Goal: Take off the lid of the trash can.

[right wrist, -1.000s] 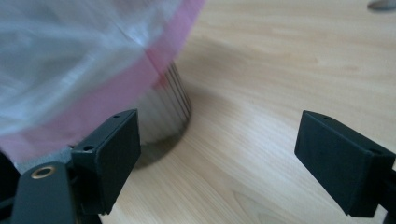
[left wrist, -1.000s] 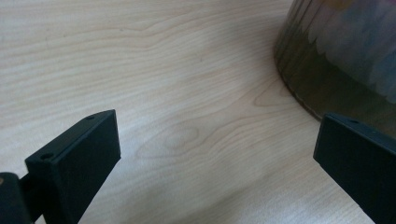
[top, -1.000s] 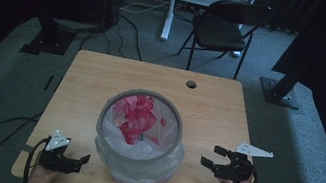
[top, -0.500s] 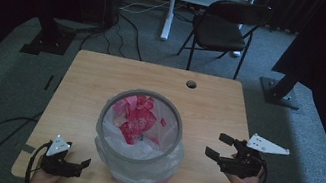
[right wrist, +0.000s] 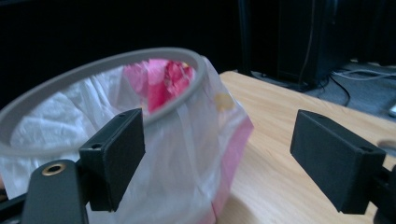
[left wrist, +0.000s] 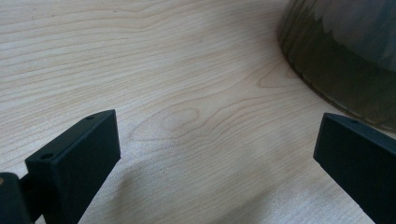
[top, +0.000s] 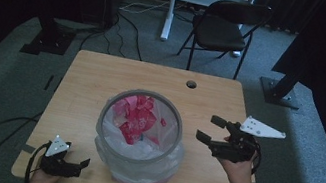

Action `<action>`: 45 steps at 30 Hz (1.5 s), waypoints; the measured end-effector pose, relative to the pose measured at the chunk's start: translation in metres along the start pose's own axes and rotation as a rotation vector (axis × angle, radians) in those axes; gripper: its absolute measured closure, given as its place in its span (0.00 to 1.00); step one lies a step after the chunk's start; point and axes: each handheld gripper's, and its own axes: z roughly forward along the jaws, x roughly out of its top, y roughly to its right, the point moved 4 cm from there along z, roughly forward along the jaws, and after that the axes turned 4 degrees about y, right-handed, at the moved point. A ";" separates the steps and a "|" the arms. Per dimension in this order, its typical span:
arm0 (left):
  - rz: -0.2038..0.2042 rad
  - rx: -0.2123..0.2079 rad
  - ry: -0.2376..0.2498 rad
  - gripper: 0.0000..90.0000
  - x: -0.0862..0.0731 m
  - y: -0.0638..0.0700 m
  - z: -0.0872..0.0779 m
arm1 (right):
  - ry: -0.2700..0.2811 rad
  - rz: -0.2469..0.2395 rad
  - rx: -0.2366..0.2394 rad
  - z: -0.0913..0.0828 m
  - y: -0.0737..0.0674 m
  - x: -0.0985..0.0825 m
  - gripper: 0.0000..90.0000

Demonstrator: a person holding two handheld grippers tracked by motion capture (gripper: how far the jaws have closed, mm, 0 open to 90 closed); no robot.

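The right gripper (top: 214, 130) has just risen off the tabletop (top: 96, 85) and swung in toward the bin (top: 138, 140), its fingers spread wide and now pointing at the grey rim (top: 145, 95) from the right. A second ago it sat lower and nearer the near right corner. The left gripper (top: 79, 165) has slipped back to the near left edge and lies low, its fingers also wide apart, holding nothing. To me that looks like the right hand lining up to take the rim or the liner, while the left waits.

There is one bin, standing near the middle of the tabletop toward the near edge, lined with one translucent white plastic bag (right wrist: 187, 154) whose edge hangs outside. Inside lies crumpled pink and red paper (top: 135, 117), too bunched to count. Two grippers, one folding chair (top: 225, 29) on the far floor, and one cable hole (top: 191, 84) in the tabletop.
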 end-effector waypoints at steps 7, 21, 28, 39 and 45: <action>0.011 0.001 -0.009 0.01 -0.001 0.001 0.001 | -0.033 -0.069 0.034 0.023 -0.009 0.022 0.20; 0.016 -0.009 -0.012 0.01 -0.001 0.001 0.002 | -0.132 -0.132 0.097 0.069 -0.012 0.045 0.25; 0.014 -0.006 -0.003 0.01 -0.001 0.000 0.001 | -0.154 -0.162 0.077 0.090 -0.011 0.047 0.47; 0.005 -0.004 0.001 0.01 -0.001 -0.001 0.000 | -0.277 -0.146 0.107 0.118 -0.008 0.050 0.63; 0.009 -0.001 -0.004 0.01 -0.001 -0.001 0.000 | -0.344 -0.152 0.104 0.126 -0.010 0.047 0.69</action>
